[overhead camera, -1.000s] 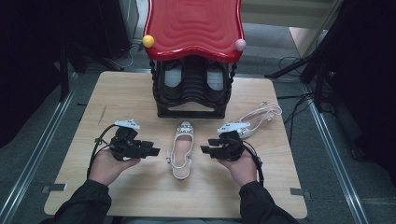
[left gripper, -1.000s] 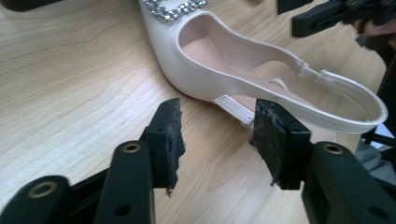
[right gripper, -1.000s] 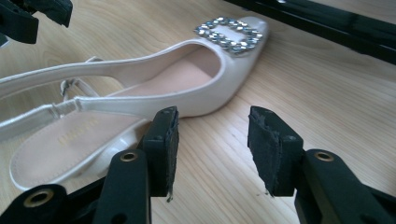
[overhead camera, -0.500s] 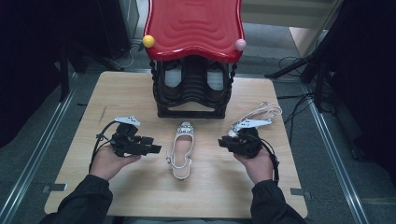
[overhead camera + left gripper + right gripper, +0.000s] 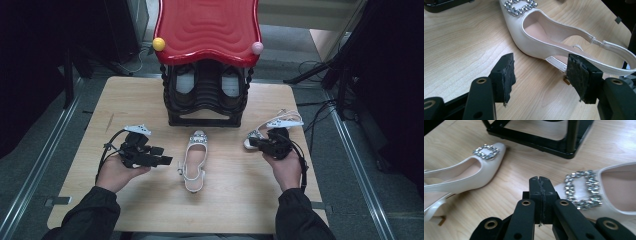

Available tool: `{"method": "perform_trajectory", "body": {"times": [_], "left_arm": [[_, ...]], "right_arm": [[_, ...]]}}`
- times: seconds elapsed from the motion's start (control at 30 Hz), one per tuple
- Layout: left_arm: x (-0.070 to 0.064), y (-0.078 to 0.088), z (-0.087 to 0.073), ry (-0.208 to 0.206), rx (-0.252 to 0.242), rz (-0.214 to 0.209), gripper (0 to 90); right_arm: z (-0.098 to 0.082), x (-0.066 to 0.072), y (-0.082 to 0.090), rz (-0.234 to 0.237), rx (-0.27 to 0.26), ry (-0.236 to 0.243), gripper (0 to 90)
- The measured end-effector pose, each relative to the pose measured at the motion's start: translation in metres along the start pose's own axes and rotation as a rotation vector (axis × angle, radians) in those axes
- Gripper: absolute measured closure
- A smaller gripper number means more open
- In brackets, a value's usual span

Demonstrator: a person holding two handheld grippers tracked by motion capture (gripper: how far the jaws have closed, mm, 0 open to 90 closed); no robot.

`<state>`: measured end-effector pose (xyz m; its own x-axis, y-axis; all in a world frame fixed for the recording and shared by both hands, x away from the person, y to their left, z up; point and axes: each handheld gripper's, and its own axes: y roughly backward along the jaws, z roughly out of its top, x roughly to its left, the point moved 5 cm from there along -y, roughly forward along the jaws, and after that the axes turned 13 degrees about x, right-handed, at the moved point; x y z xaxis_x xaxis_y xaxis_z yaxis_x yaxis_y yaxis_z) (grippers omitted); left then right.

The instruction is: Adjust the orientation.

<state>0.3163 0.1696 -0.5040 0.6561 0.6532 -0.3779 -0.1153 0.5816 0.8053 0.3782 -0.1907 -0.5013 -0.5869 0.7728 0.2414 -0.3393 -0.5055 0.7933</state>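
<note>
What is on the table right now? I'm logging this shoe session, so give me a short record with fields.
surface: light wooden table
rack: black shoe rack with a wavy red top, at the far edge
middle shoe: white slingback shoe with a rhinestone buckle, lying free
right shoe: matching white shoe, beside the right gripper
left gripper: open, nothing between its pads, next to the middle shoe
right gripper: shut, holding nothing
</note>
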Motion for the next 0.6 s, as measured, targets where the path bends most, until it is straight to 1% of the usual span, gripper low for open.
{"method": "perform_trajectory", "body": {"times": [0.13,0.17,0.2,0.23,0.27,0.33,0.37,0.43,0.47,0.5,0.53,0.57,0.6], "left_arm": [[0.0,0.001,-0.001,-0.005,0.0,0.01,39.1],[0.0,0.001,-0.002,-0.003,-0.001,0.009,39.0],[0.0,0.001,-0.002,-0.002,0.0,0.007,39.0],[-0.001,0.002,-0.003,0.001,-0.008,0.0,38.8],[-0.001,0.002,-0.003,0.001,-0.008,0.0,38.8],[-0.001,0.002,-0.004,0.006,-0.014,0.001,38.8],[-0.001,0.003,-0.005,0.006,-0.014,0.003,38.7],[-0.001,0.003,-0.006,0.006,-0.011,0.005,38.6],[-0.001,0.003,-0.006,0.006,-0.011,0.005,38.6],[-0.001,0.003,-0.007,0.012,-0.013,0.009,38.6],[-0.001,0.004,-0.008,0.014,-0.014,0.008,38.5],[-0.001,0.004,-0.009,0.012,-0.012,0.015,38.5],[-0.001,0.004,-0.009,0.012,-0.012,0.015,38.5]], "right_arm": [[0.004,-0.011,0.001,-0.019,-0.011,-0.017,90.0],[0.006,-0.018,0.0,-0.034,-0.015,-0.022,90.0],[0.006,-0.018,0.0,-0.034,-0.015,-0.022,90.0],[0.008,-0.025,-0.001,-0.039,-0.011,-0.038,90.0],[0.008,-0.025,-0.001,-0.039,-0.011,-0.038,90.0],[0.008,-0.033,-0.002,-0.044,-0.018,-0.067,90.0],[0.009,-0.039,-0.003,-0.044,-0.027,-0.082,90.0],[0.009,-0.044,-0.005,-0.054,-0.026,-0.092,90.0],[0.009,-0.044,-0.005,-0.054,-0.026,-0.092,90.0],[0.009,-0.047,-0.005,-0.06,-0.02,-0.098,90.0],[0.009,-0.051,-0.007,-0.065,-0.017,-0.104,90.0],[0.008,-0.056,-0.01,-0.072,-0.01,-0.121,90.0],[0.008,-0.056,-0.01,-0.072,-0.01,-0.121,90.0]]}}
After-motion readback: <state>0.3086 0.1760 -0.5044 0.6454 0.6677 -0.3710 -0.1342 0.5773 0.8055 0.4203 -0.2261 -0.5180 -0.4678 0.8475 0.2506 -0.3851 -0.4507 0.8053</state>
